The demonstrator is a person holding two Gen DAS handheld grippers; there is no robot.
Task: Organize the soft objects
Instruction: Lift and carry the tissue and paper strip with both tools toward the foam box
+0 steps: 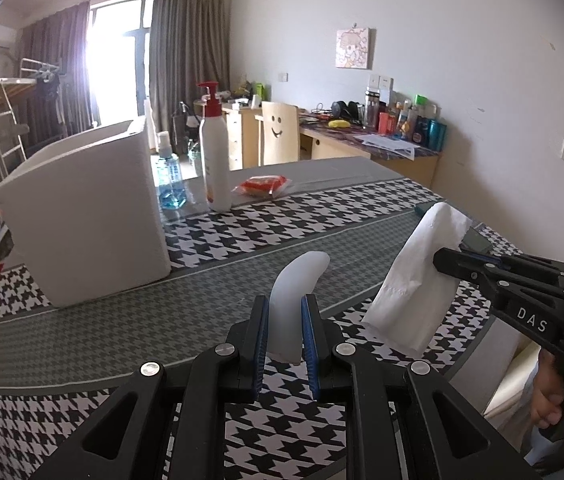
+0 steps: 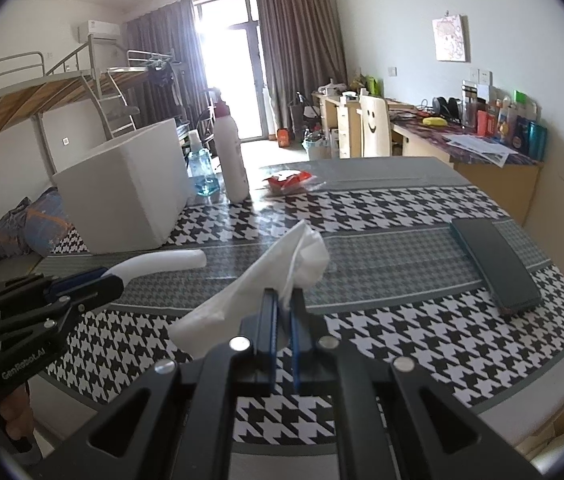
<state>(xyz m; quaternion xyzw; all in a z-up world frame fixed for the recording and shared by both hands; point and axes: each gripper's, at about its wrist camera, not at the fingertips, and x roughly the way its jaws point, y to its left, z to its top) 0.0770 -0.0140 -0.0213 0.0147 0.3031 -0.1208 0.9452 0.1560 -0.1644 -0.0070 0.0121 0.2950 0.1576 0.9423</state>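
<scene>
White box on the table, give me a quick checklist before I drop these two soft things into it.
1. Left gripper shut on the white curved piece: ok.
2. Right gripper shut on the tissue: ok.
3. White box upright, top open: ok.
4. Room inside the box: cannot tell, interior hidden.
5. Pump bottle and blue bottle stand close beside the box, could get knocked: not ok.
6. Both items lifted off the tablecloth: ok.
</scene>
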